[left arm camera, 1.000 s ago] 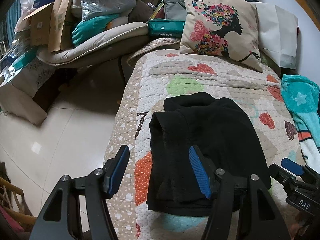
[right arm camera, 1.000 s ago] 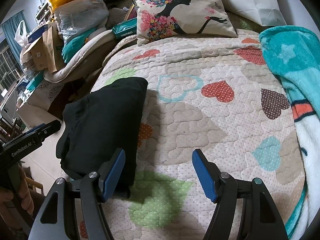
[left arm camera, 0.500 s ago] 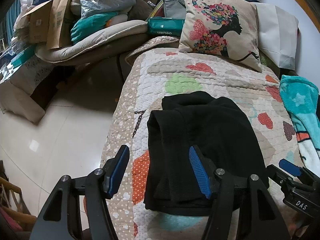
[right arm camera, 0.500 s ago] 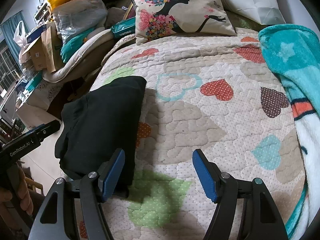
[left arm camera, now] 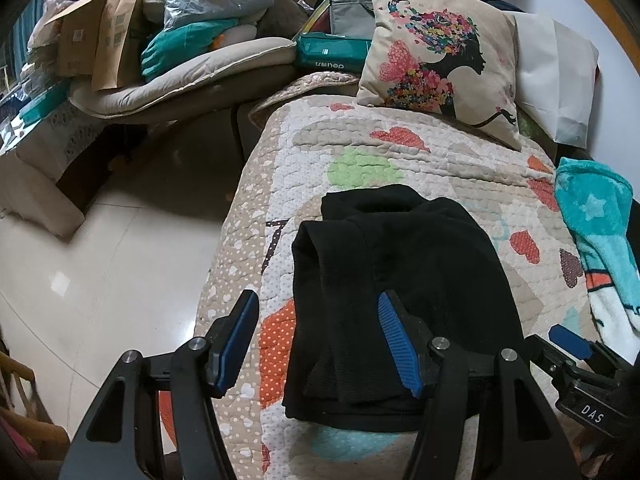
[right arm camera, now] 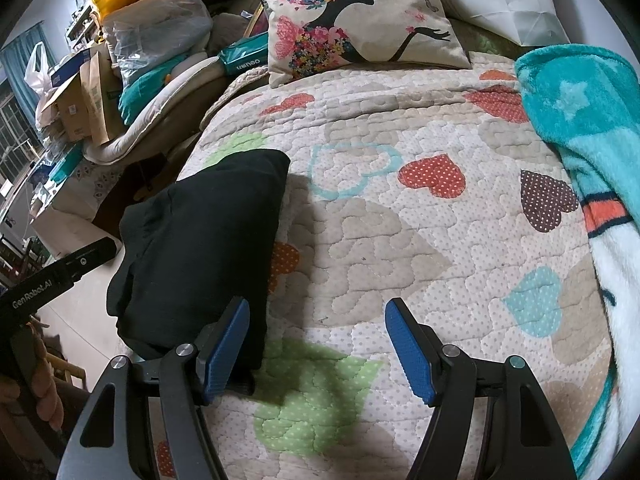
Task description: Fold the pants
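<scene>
- The left gripper [left arm camera: 316, 340] hangs over the near left edge of the bed [left arm camera: 360, 152]. Its blue fingers [left arm camera: 394, 340] are spread wide and hold nothing.
- The pants [left arm camera: 400, 280] lie straight ahead of it. They are a black bundle, already folded into a thick rectangle, on the heart-patterned quilt [left arm camera: 420, 160] near the bed's left edge.
- The bundle's long axis runs away from the viewer toward the pillow [left arm camera: 436, 60]. Its near short edge sits just under the left gripper.
- The left gripper's right finger overlaps the bundle in this view. The left finger is over bare quilt, just beside the bundle's left side. Whether either touches the cloth cannot be told.
- From the right camera, the pants [right arm camera: 208, 240] lie to the left of the right gripper [right arm camera: 320, 344].
- The right gripper's fingers [right arm camera: 408, 348] are also wide open and empty. The left one appears at the bundle's near right corner. The gap between them faces bare quilt [right arm camera: 400, 240].
- A teal blanket [right arm camera: 580, 120] lies well apart at the bed's right side.
- Judgement: the left gripper is the nearer to the pants. The fold looks almost finished, so any next move would likely start at the near short edge.
</scene>
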A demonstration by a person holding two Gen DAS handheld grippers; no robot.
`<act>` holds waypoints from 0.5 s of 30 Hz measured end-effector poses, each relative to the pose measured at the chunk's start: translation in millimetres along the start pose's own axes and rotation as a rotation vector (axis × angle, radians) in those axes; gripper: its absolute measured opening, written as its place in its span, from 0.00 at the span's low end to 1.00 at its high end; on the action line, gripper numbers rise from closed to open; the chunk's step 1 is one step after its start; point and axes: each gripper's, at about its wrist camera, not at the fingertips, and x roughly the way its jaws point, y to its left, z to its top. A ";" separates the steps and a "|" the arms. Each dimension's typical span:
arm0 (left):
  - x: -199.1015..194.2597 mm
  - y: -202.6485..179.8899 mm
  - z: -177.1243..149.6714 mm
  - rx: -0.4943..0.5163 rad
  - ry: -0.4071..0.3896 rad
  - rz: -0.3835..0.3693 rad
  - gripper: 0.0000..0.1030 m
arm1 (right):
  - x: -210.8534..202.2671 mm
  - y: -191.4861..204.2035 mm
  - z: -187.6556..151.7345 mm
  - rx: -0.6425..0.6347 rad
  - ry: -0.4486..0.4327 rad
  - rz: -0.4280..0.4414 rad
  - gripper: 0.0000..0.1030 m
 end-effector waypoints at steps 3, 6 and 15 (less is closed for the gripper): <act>-2.5 7.6 4.3 -0.035 -0.003 -0.018 0.60 | 0.2 0.1 0.0 0.002 0.001 -0.001 0.73; -1.4 26.4 17.1 -0.126 0.030 -0.057 0.60 | -0.2 0.8 1.4 0.000 0.003 -0.003 0.73; 32.1 45.6 51.9 -0.272 0.138 -0.159 0.60 | 2.5 8.6 37.3 0.017 0.006 0.064 0.73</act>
